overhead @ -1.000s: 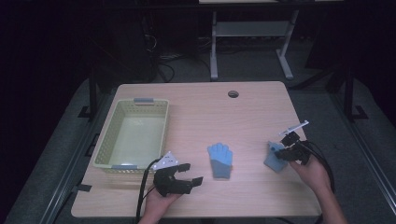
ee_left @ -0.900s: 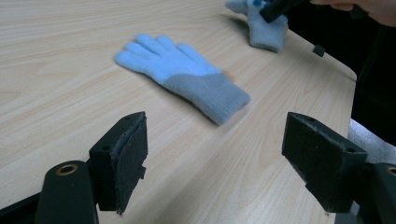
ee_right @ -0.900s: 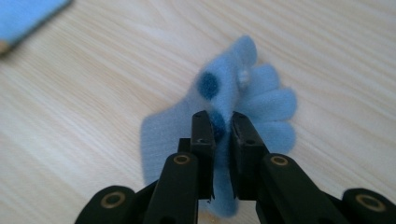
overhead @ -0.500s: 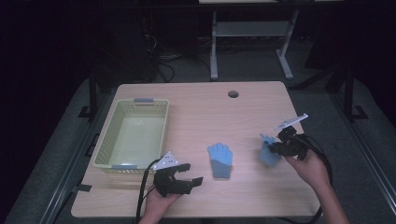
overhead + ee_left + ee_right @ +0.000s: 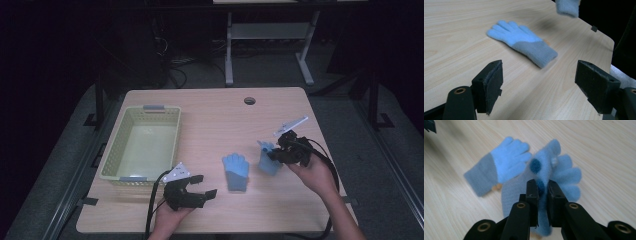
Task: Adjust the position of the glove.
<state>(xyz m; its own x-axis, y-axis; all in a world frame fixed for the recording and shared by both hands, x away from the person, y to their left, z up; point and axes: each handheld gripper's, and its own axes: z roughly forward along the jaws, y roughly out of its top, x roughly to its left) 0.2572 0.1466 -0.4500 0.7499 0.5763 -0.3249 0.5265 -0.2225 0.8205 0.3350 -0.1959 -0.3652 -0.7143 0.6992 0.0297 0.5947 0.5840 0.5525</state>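
One light blue glove (image 5: 236, 170) with a grey cuff lies flat on the wooden table (image 5: 220, 120), fingers pointing away from the person; it also appears as the flat glove (image 5: 522, 41) and the flat glove (image 5: 499, 168). A second blue glove (image 5: 269, 160) with dark blue dots hangs lifted off the table, my right gripper (image 5: 280, 150) shut on it. In the right gripper view that held glove (image 5: 554, 173) is pinched between the jaws of the right gripper (image 5: 542, 187). My left gripper (image 5: 202, 187) rests open near the front edge, and the left gripper (image 5: 539, 75) faces the flat glove with nothing between its jaws.
A pale yellow-green plastic basket (image 5: 115, 150) stands empty at the table's left. A round cable hole (image 5: 249, 100) sits near the far edge. Dark floor and a white metal stand (image 5: 265, 35) lie beyond the table.
My right gripper has lifted the dotted glove and carried it left, toward the flat glove. The left gripper has stayed still.
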